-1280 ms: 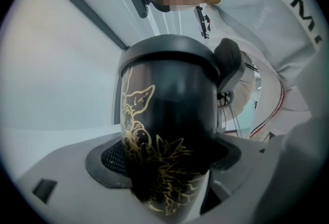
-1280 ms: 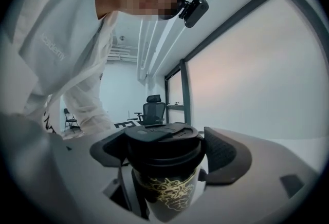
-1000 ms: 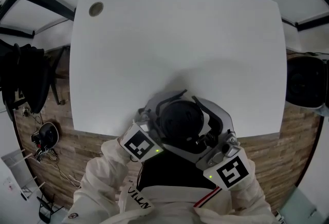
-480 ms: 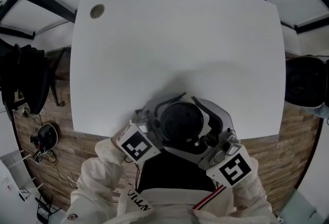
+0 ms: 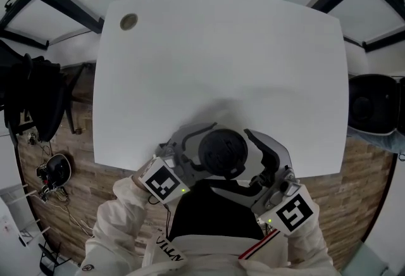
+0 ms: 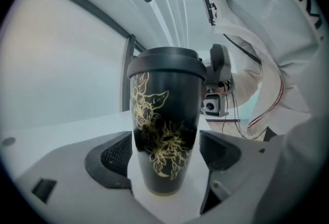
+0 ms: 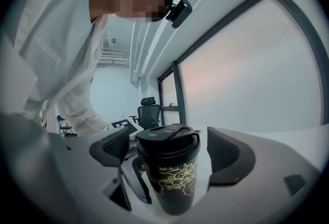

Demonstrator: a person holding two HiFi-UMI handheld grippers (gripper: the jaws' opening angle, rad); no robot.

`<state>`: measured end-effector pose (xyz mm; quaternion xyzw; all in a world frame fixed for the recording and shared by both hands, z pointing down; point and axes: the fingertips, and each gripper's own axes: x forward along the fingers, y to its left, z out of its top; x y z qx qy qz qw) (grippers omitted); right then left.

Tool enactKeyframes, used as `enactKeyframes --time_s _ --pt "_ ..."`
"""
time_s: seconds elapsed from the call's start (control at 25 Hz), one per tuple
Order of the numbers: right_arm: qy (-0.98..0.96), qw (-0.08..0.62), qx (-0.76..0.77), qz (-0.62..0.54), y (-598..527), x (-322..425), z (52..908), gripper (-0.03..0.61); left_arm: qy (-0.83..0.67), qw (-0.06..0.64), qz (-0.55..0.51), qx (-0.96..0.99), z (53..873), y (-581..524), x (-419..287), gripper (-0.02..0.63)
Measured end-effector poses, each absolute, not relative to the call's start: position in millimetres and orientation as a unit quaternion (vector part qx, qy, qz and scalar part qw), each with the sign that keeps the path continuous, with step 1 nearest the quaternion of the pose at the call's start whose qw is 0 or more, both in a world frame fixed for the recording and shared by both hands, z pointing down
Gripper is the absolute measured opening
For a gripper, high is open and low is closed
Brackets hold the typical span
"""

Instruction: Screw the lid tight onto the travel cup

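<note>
The travel cup [image 6: 165, 125] is covering most of the right hand-held gripper [image 6: 220, 70] in the left gripper view; in the head view, its lid [image 5: 222, 153] is hiding its body.

We look down on a white table [image 5: 253, 59]. The travel cup [image 5: 223, 152] stands upright on it, close to its near edge, between the jaws of the left gripper [image 5: 197, 149] and just ahead of the right gripper [image 5: 250, 157]. A round cable hole [image 5: 129, 21] sits in the table's far corner, well apart from both grippers, out beyond the left one.
</note>
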<state>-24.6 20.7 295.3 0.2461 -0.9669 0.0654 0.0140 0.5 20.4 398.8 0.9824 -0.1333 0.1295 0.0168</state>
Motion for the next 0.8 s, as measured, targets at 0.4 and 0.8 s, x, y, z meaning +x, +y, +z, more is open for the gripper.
enactKeyframes --time_s 0.4,0.8 --pt "-0.942 -0.014 0.321 0.093 17 17 233 0.453 -0.257 0.061 0.111 0.958 325 26 -76 0.400" --pt "-0.882 -0.011 0.465 0.073 0 53 127 0.196 -0.430 -0.008 0.051 0.901 156 -3 -85 0.094"
